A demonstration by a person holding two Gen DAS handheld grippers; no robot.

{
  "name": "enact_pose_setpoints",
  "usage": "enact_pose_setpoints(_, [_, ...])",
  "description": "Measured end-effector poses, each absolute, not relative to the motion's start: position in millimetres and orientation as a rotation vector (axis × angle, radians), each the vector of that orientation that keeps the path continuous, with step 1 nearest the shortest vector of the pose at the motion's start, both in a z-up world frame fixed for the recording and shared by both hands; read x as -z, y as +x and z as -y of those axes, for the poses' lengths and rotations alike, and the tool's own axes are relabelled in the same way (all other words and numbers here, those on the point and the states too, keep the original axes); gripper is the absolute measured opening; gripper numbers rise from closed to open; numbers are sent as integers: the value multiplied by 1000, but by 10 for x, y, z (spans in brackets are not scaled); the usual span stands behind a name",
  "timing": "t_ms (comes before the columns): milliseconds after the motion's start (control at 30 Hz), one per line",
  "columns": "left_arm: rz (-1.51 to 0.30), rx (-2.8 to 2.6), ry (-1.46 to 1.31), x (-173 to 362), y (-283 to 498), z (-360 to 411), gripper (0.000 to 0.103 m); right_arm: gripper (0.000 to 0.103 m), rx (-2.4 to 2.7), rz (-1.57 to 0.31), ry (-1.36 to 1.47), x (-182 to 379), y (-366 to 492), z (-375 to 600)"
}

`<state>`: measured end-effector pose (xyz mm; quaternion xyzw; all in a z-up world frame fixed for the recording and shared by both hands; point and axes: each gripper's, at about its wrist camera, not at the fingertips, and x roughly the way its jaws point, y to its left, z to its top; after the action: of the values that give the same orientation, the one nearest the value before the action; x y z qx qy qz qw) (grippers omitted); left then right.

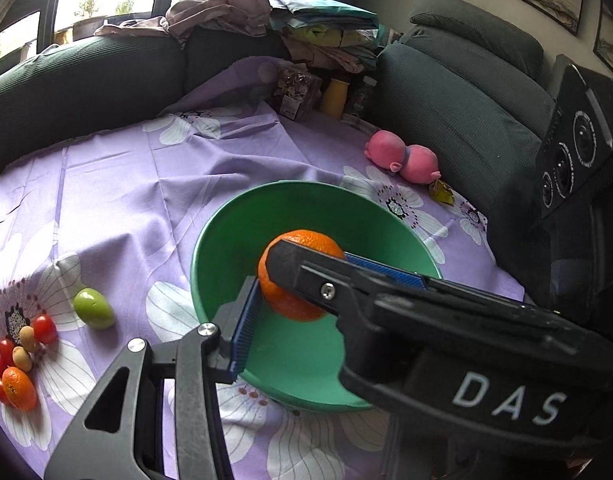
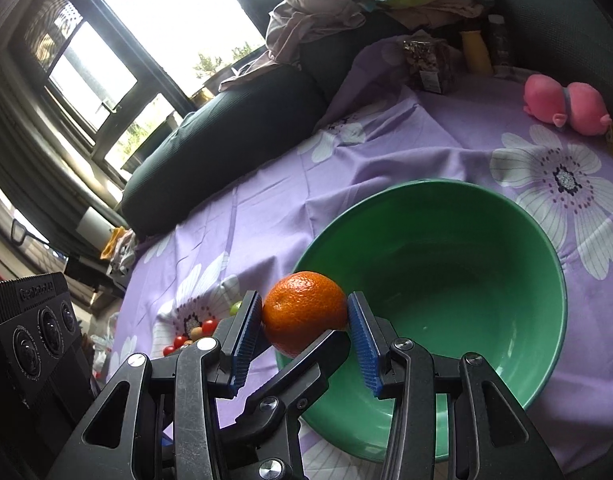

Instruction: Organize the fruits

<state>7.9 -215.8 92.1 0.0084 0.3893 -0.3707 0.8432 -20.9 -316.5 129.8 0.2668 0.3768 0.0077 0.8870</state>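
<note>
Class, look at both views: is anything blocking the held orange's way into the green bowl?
Nothing visible. The orange, clamped in the right hand-held gripper and the left hand-held gripper, hangs at the green bowl's near rim; the bowl's inside looks empty.

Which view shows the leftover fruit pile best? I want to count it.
The left wrist view: the fruit pile lies unobstructed on the cloth. The right wrist view shows only a sliver of it behind a gripper finger.

Daylight is pouring through the windows (image 2: 154, 12) at upper left, blowing out to white; fisheye bending is curving the edges, corners are darkening, and focus is staying sharp.
</note>
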Motion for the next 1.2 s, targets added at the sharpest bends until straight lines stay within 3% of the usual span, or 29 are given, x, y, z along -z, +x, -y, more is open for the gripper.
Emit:
enact_pose_setpoints(667, [-917,842,40,-701,115,2554,45,47,151,-904,590,-1050,-226,3499])
enact_pose_setpoints(933, [-877,787,-8,-895,40,2229,61,51,155,-827,593,-1170,-282,3502])
enact_pose_setpoints(1200, [-814,572,-111,-1133,-21,1381,76,52,120,-751,545,-1325,-249,3338])
